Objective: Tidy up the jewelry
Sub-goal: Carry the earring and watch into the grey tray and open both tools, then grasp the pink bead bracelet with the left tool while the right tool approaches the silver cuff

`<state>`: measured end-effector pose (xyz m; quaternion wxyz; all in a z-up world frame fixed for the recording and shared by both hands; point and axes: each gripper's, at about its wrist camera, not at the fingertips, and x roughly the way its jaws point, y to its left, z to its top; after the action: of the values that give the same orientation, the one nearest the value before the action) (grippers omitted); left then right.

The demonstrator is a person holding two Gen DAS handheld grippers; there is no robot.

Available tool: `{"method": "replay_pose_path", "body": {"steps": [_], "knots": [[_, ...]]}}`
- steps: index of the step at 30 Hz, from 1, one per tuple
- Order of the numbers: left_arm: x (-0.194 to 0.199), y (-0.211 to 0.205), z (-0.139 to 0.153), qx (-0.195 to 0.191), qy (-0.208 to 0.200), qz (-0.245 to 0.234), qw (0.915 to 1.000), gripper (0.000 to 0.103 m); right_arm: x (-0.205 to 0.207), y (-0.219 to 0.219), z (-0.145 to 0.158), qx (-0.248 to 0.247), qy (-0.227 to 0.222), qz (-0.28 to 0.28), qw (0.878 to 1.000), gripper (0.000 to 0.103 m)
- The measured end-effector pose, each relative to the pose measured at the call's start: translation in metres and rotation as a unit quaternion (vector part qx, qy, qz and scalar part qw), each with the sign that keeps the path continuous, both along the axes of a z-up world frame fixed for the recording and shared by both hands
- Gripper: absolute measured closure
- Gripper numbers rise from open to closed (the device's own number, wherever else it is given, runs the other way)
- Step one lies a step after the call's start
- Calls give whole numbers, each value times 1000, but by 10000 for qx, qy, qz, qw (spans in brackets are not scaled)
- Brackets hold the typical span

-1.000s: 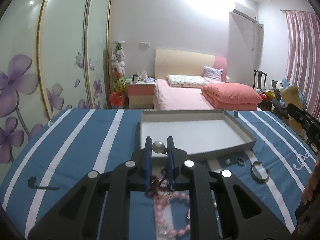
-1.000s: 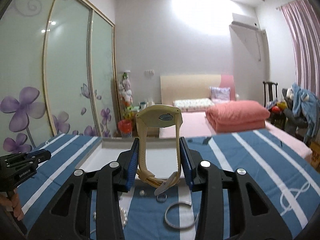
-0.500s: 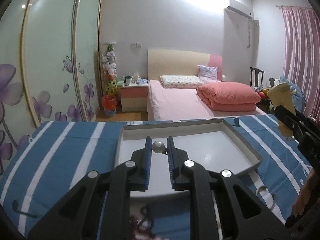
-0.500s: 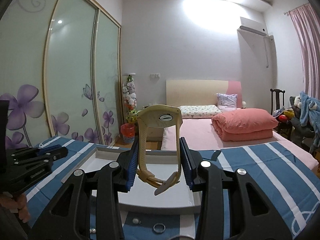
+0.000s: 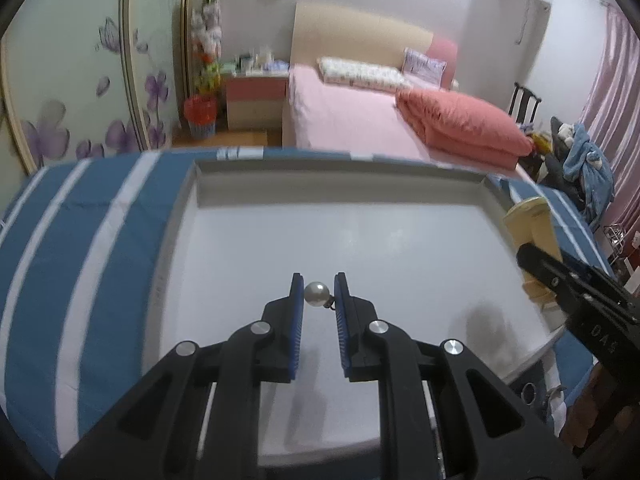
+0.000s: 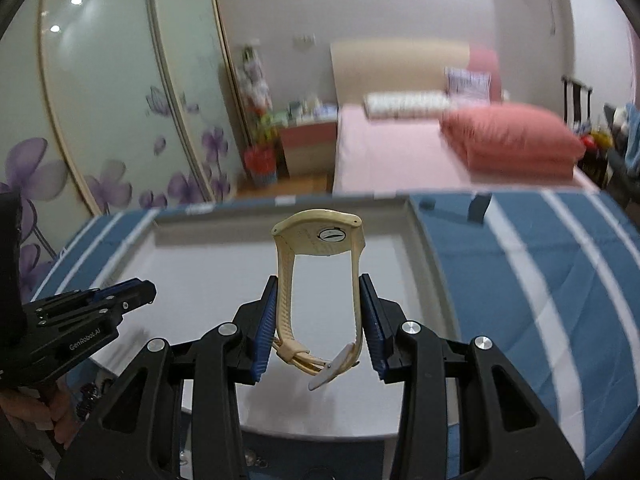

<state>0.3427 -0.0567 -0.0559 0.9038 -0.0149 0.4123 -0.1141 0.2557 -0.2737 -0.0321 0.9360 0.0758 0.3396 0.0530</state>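
My left gripper (image 5: 319, 284) is shut on a pearl earring (image 5: 317, 293) and holds it over the middle of a shallow grey tray (image 5: 188, 208) on the blue striped cloth. My right gripper (image 6: 318, 286) is shut on a cream wristwatch (image 6: 320, 276), upright between the pads, over the same tray (image 6: 424, 240). The right gripper with the watch shows at the right of the left wrist view (image 5: 576, 280). The left gripper shows at the left of the right wrist view (image 6: 80, 320).
Small rings (image 5: 530, 392) lie on the cloth by the tray's near right corner. Dark beads (image 6: 90, 394) lie by its near left edge. Beyond the table stand a pink bed (image 5: 360, 120), a nightstand (image 5: 256, 96) and a floral wardrobe (image 6: 100, 120).
Both grippers have moved forward and lower over the tray, which now fills the views. The pink bead bracelet and loose rings have dropped out of the left view. Both grips are unchanged.
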Motion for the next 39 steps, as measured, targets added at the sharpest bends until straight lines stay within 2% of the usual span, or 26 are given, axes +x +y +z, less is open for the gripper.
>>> {"method": "replay_pose_path", "body": {"steps": [5, 8, 9, 13, 19, 24, 28, 31, 36, 39], "knots": [[8, 2, -12, -31, 217, 43, 9997, 83, 5, 3, -12, -39, 296, 61, 9995, 58], [7, 6, -12, -96, 221, 79, 9997, 69, -1, 2, -7, 16, 211, 82, 9997, 49], [5, 9, -9, -109, 181, 94, 9997, 69, -3, 1, -4, 20, 149, 74, 9999, 45], [-8, 22, 5, -225, 13, 166, 9996, 69, -9, -4, 10, 88, -20, 85, 9999, 45], [-47, 55, 33, -330, -284, 293, 9986, 67, -55, -6, 30, 251, -315, 156, 9991, 45], [-100, 77, 43, -295, -459, 223, 9983, 54, -105, 1, 36, 307, -480, 290, 9980, 45], [-148, 85, 37, -198, -489, 98, 9986, 44, -138, 8, 31, 294, -497, 344, 9977, 45], [-173, 83, 26, -114, -408, -17, 9991, 42, -161, 11, 22, 278, -486, 342, 9978, 45], [-191, 69, 0, 107, -89, -177, 9997, 43, -182, 13, 4, 463, -314, 362, 9978, 45], [-190, 64, -12, 215, 109, -230, 9994, 50, -190, 13, -1, 531, -270, 353, 9976, 45]]}}
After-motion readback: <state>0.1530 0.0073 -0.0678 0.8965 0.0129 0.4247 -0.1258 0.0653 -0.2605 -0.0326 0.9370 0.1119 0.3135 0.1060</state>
